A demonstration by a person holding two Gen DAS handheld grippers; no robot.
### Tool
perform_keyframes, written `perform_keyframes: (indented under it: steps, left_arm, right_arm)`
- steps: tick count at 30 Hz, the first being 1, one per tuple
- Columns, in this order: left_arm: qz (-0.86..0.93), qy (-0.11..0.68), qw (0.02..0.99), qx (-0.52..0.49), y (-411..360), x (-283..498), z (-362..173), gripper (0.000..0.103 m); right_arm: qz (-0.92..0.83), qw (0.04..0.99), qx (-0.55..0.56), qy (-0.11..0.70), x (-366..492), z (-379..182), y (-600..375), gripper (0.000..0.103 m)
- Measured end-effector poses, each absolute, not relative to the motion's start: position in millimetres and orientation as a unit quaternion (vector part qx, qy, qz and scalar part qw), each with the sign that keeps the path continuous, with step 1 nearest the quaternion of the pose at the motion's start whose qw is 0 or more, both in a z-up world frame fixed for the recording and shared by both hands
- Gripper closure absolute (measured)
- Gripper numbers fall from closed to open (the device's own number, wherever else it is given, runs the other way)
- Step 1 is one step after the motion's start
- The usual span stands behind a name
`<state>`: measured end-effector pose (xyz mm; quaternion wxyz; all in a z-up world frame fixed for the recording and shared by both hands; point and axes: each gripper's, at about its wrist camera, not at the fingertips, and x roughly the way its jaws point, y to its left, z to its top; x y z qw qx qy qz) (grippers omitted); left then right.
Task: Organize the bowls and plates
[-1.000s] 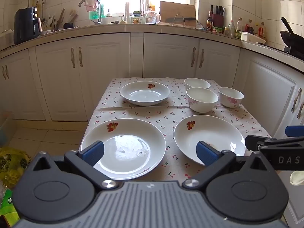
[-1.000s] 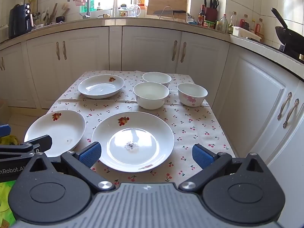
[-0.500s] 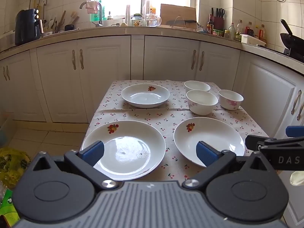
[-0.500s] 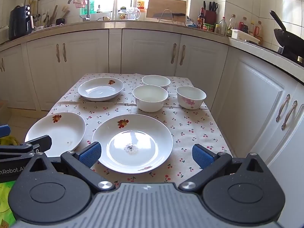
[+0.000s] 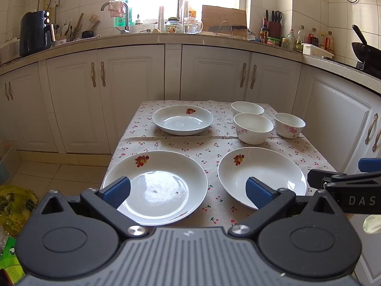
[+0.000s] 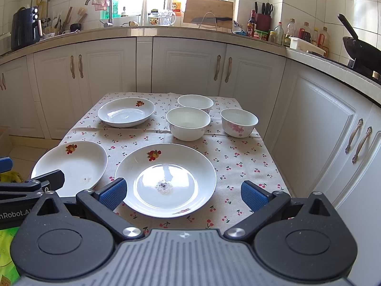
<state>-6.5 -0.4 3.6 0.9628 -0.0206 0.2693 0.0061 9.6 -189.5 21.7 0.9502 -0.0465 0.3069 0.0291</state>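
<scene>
Three white plates with a fruit mark lie on a cherry-print tablecloth: near left (image 5: pixel 154 186), near right (image 5: pixel 262 174) and far left (image 5: pixel 182 122). Three white bowls stand at the far right: a back one (image 5: pixel 247 108), a middle one (image 5: pixel 253 127) and a pink-flowered one (image 5: pixel 289 125). My left gripper (image 5: pixel 188 191) is open and empty, held before the near edge, over the near plates. My right gripper (image 6: pixel 182 194) is open and empty above the near right plate (image 6: pixel 165 178). The right wrist view shows the bowls (image 6: pixel 188 122) behind it.
The small table (image 6: pixel 238 157) stands in a U of white kitchen cabinets (image 5: pixel 214 76). The counter holds an air fryer (image 5: pixel 34 33), a sink tap, bottles and a wok (image 6: pixel 359 47). A yellow bag (image 5: pixel 14 205) lies on the floor at the left.
Both grippers have tilted or risen slightly, so the table sits lower in both views. Nothing on the table has moved. Both grippers stay open.
</scene>
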Motion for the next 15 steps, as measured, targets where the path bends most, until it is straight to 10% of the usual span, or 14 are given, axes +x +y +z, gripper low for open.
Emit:
perform_keyframes:
  steps: [15]
  left_arm:
    - [0.007, 0.269, 0.963, -0.021, 0.7, -7.4, 3.8, 0.001]
  right_arm:
    - [0.029, 0.951, -0.047, 0.306, 8.9, 23.2, -190.4, 0.000]
